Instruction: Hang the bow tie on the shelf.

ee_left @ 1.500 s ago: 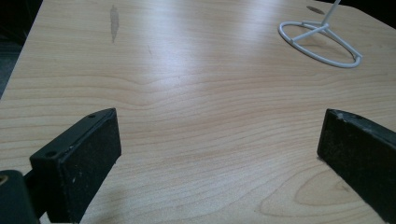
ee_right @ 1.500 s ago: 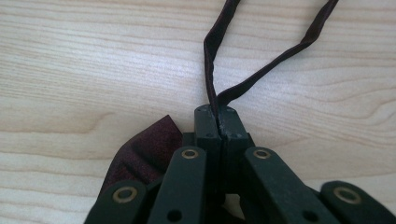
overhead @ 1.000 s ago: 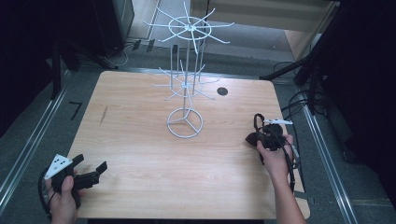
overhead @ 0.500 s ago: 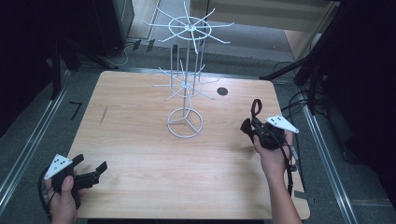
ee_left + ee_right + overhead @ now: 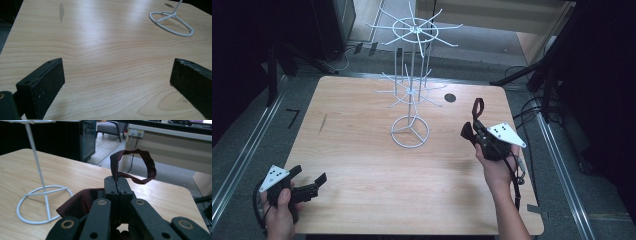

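1. Right gripper [image 5: 476, 131], at right of centre in the high view, has its jaws pressed tight on a dark red fabric loop [image 5: 140, 165]; the loop stands above the jaw tips, probably so it can slip over a peg.
2. Left gripper [image 5: 307, 181] waits at lower left, jaws spread wide with nothing between them, low over the wooden table [image 5: 362, 150].
3. White wire rack [image 5: 411, 90] stands at upper centre, apart from both grippers.
4. Bare tabletop lies between loop and rack; the table's right edge is near the right hand.
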A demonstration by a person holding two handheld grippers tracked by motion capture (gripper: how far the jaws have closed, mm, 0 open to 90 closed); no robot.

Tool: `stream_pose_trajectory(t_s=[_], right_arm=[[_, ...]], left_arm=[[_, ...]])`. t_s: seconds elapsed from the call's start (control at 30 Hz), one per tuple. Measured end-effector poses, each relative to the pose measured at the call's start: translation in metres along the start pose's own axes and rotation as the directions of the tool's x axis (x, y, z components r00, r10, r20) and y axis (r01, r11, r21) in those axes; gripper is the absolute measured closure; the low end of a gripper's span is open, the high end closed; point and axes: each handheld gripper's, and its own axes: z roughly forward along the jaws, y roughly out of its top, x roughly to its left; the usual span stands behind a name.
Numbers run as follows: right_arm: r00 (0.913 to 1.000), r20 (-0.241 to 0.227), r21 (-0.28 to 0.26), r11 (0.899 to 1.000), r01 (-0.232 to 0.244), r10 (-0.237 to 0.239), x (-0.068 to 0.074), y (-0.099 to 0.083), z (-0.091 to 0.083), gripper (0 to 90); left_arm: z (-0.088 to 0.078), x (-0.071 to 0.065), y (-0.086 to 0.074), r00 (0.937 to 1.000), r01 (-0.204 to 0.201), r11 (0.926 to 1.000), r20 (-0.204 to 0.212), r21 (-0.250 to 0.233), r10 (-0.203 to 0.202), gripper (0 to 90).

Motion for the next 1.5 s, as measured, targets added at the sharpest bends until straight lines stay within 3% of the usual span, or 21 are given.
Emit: stream_pose_trajectory(t_s=[0.3, 0.6, 1.5], right_arm=[[0.9988, -0.041, -0.021, 0.999, 0.026, -0.027, 0.018, 0.009, -0.001, 90.0], [0.9965, -0.079, -0.04, 0.999, 0.024, -0.027, 0.034, 0.016, -0.001, 90.0], [0.9862, -0.157, -0.071, 0.997, 0.042, -0.052, 0.07, 0.029, 0.005, 90.0]], left_arm=[[0.0, 0.0, 0.0, 1.0, 0.001, 1.0, 0.001, 0.0, -0.001, 0.2], [0.0, 0.0, 0.0, 1.0, 0.001, 1.0, 0.002, 0.0, -0.001, 0.2], [0.0, 0.0, 0.0, 1.0, -0.001, 1.0, 0.004, 0.001, 0.001, 0.2]])
